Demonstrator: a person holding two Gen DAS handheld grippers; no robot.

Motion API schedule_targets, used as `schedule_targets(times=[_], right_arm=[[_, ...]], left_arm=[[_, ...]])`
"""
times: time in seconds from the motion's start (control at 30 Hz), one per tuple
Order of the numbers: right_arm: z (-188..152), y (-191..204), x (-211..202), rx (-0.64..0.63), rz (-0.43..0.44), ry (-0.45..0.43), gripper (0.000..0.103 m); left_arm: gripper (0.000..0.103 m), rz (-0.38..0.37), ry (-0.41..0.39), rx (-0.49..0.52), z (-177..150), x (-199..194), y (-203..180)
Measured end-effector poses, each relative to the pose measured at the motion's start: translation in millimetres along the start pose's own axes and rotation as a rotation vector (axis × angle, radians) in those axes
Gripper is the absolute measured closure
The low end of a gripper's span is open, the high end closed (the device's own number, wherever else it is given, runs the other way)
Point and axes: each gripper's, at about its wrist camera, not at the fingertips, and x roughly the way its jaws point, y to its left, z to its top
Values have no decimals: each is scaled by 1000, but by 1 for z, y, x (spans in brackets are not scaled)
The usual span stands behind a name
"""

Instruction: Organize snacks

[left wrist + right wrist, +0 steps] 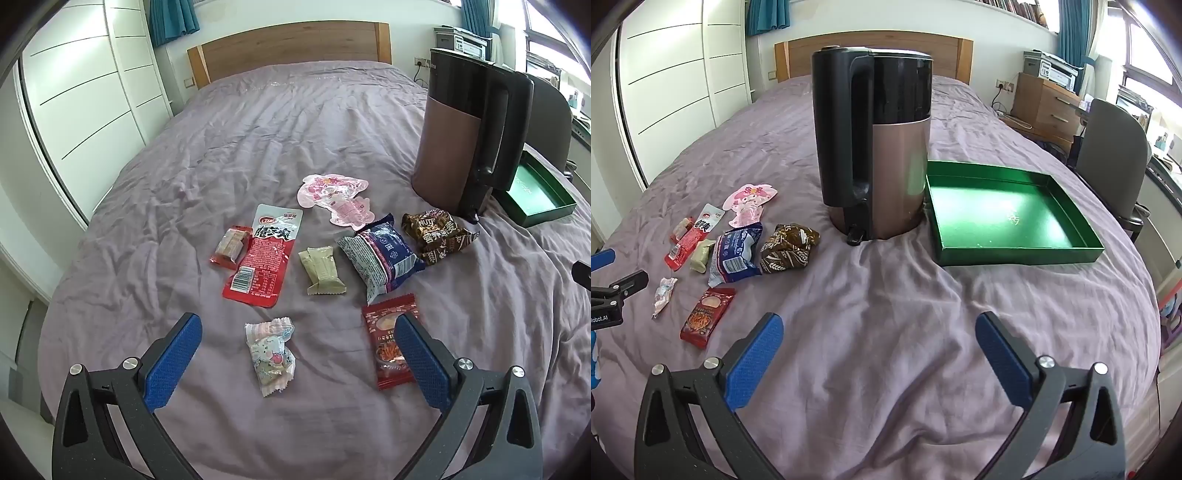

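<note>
Several snack packets lie on the purple bedsheet [258, 147]: a long red packet [260, 258], a small red one [231, 246], a beige one [323, 271], a blue-white bag [382, 256], a brown bag [437, 236], a pink character packet [338, 195], a dark red packet [386, 343] and a clear pastel packet [271, 356]. My left gripper [297, 325] hovers open above the last two, holding nothing. My right gripper [879, 325] is open over bare sheet, short of the green box [1015, 218], which is empty. The snacks [735, 254] lie to its left.
A tall black and rose kettle [875, 147] stands on the bed between the snacks and the green box. A wooden headboard [291, 48] is at the far end, white wardrobes [81, 92] to the left, a chair [1115, 158] and drawers [1045, 107] to the right.
</note>
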Motion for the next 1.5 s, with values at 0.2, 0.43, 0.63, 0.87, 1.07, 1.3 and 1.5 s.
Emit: schedule_targets(times=[0.2,0.43,0.63,0.87,1.07,1.3,1.5], right_arm=[[1,-1,1,4,1,1,0],[-2,-1,1,0,2,-1,0],[-2,-1,1,0,1,1,0],[-2,0,1,1,1,1,0],[-3,0,1,1,1,2,0],[-3,0,1,0,1,1,0],[-1,-1,1,1,1,2,0]], left_arm=[[1,3,-4,-11,-2,-5,5],[1,-5,13,4,-5,5,-2],[1,-5,16,-1,-6,6,-3],[1,-7,20,-4,-7,5,-3],[1,-8,21,-4,-6,5,-2],[1,-8,21,-5,-6,6,-2],[1,-10,22,-6,-6,5,-2]])
